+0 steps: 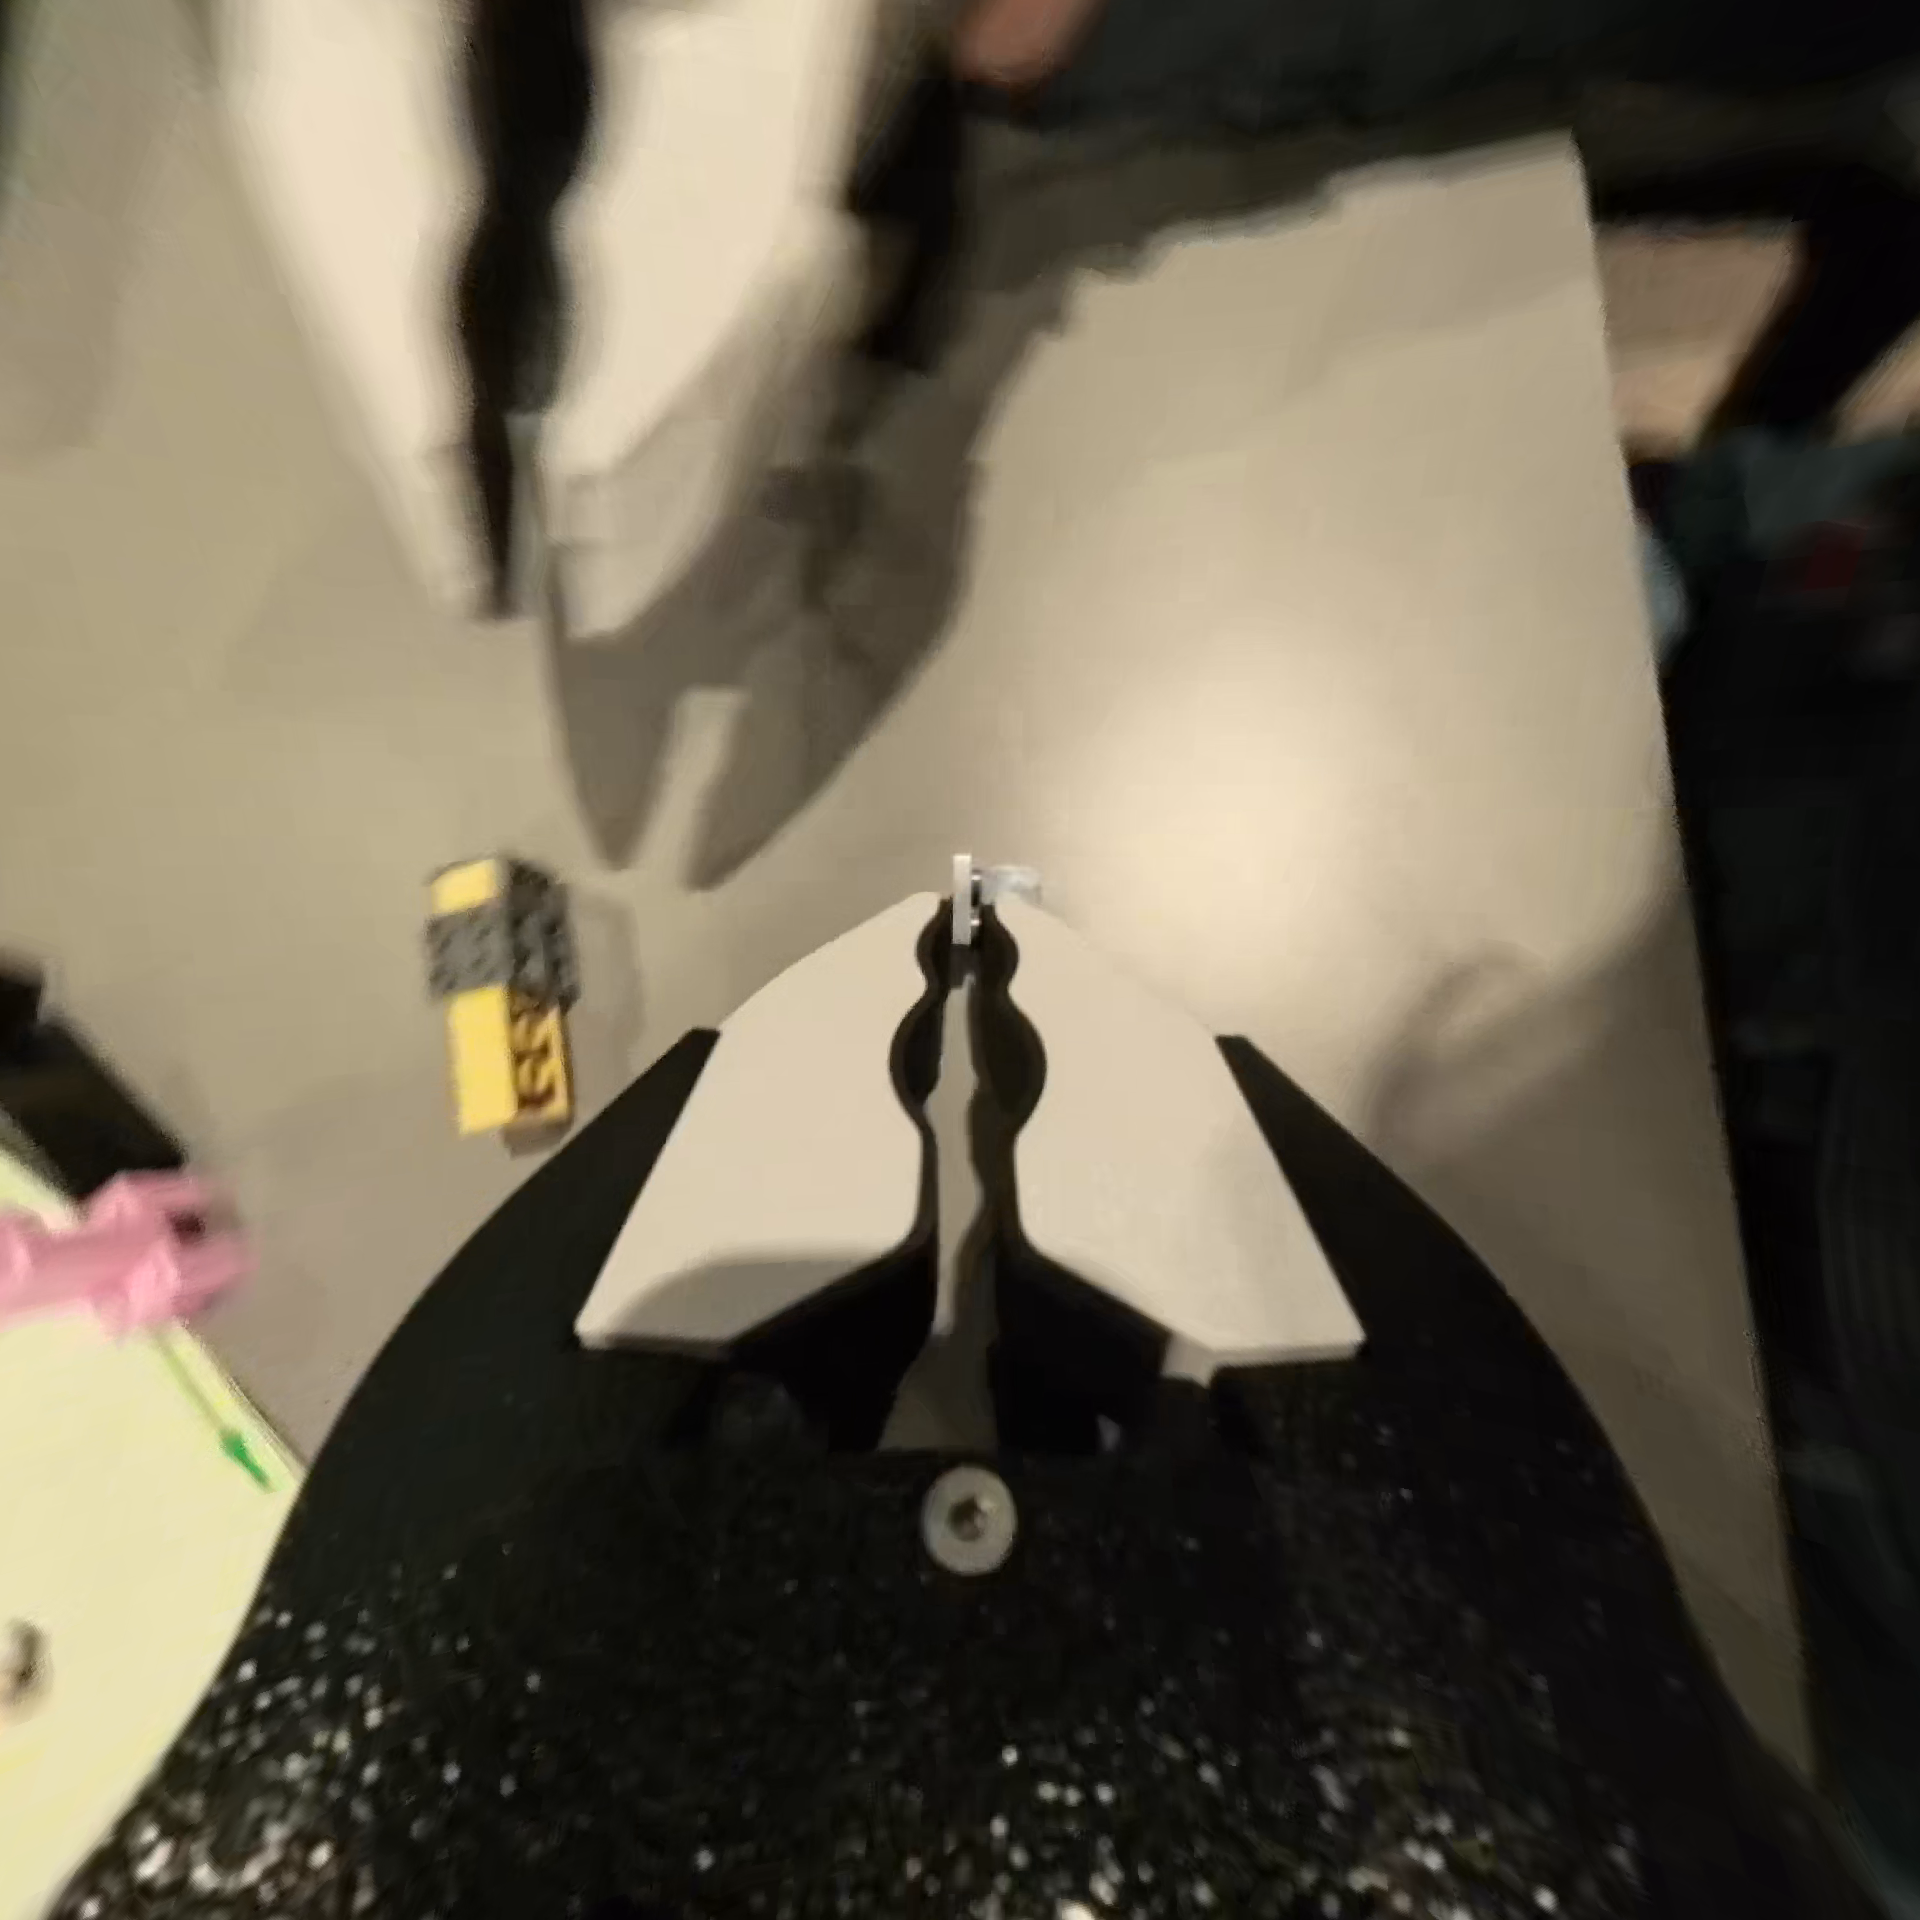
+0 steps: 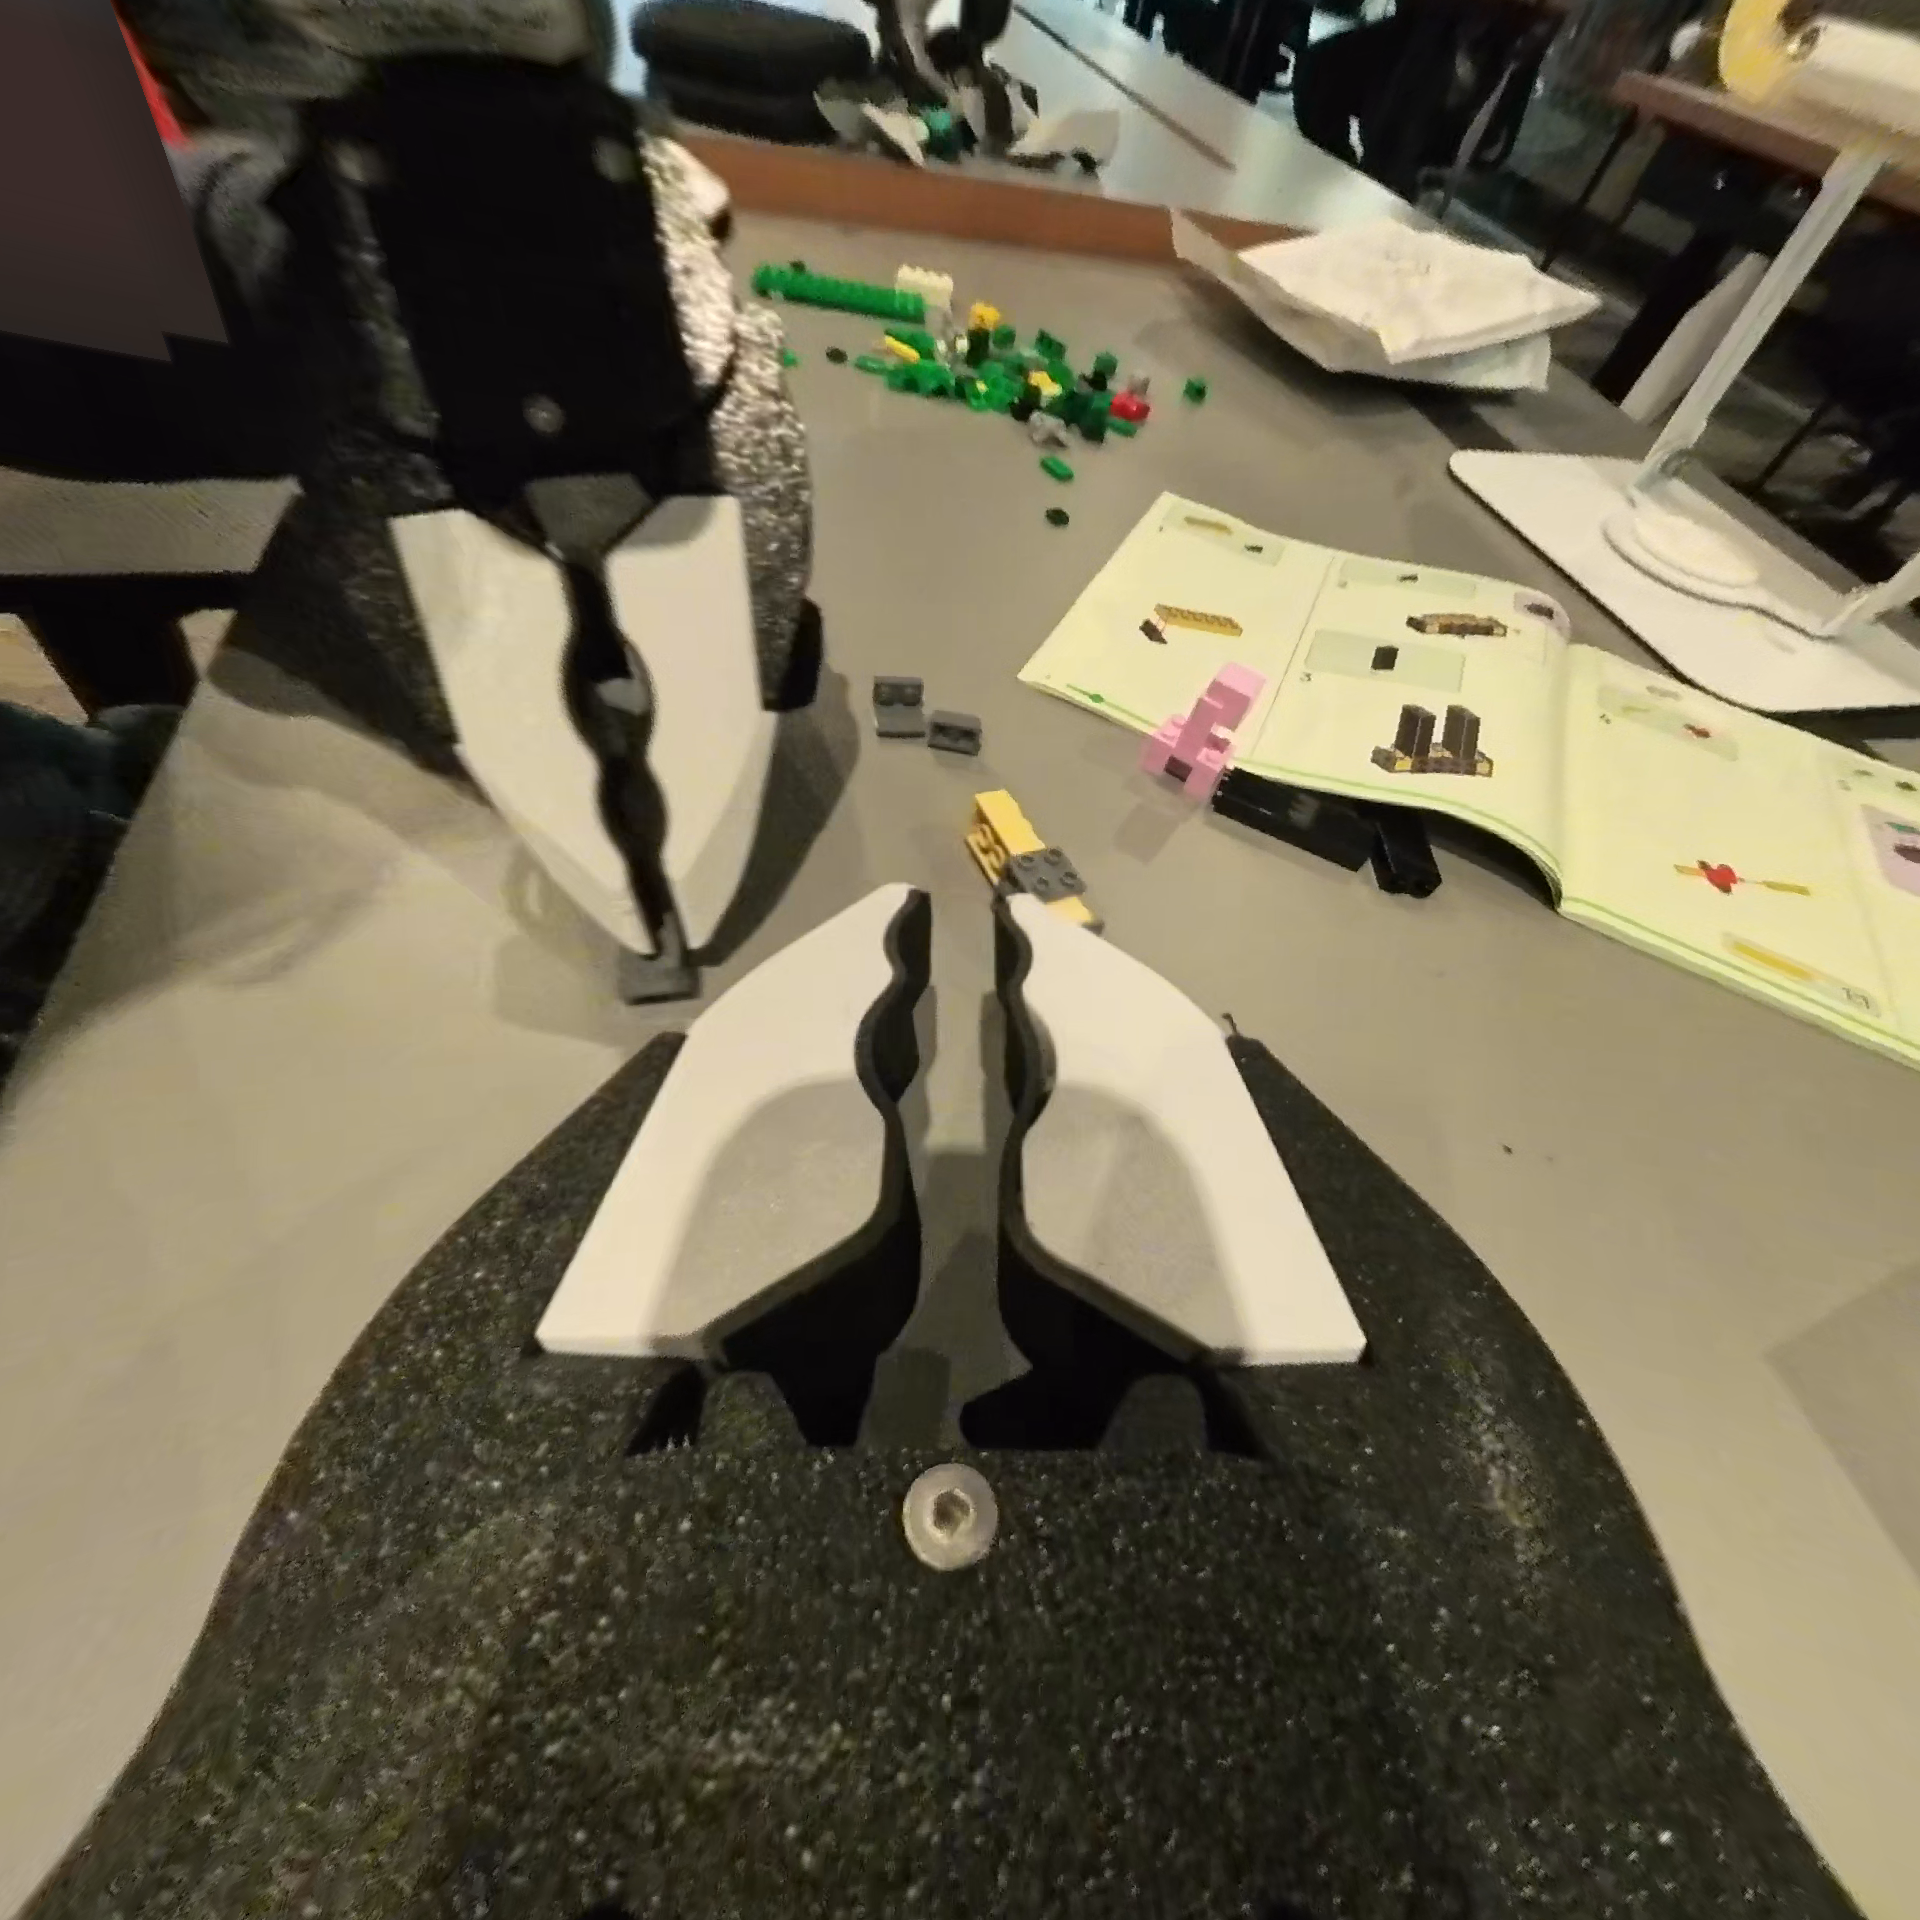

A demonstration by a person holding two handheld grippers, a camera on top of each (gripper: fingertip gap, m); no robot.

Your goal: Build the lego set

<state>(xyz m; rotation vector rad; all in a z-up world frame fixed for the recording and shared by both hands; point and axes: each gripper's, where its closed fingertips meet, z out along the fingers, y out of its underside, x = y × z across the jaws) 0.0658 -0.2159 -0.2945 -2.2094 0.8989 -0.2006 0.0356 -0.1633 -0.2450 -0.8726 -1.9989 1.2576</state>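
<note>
We see the left gripper (image 1: 968, 914) clamped on a small grey plate (image 1: 966, 900), its lower edge resting on the grey surface (image 2: 1351, 1195) in the right wrist view. The right gripper (image 2: 961, 906) hangs with its jaws apart, holding nothing. At its one o'clock lies a yellow-and-grey lego piece (image 2: 1029, 857), with a pink pig figure (image 2: 1205, 732) and instruction booklet (image 2: 1621, 748) toward two o'clock.

Office-like workroom: grey tables (image 2: 1351, 1143), desk lamp (image 2: 1683, 499), dark chairs (image 2: 1382, 94).
</note>
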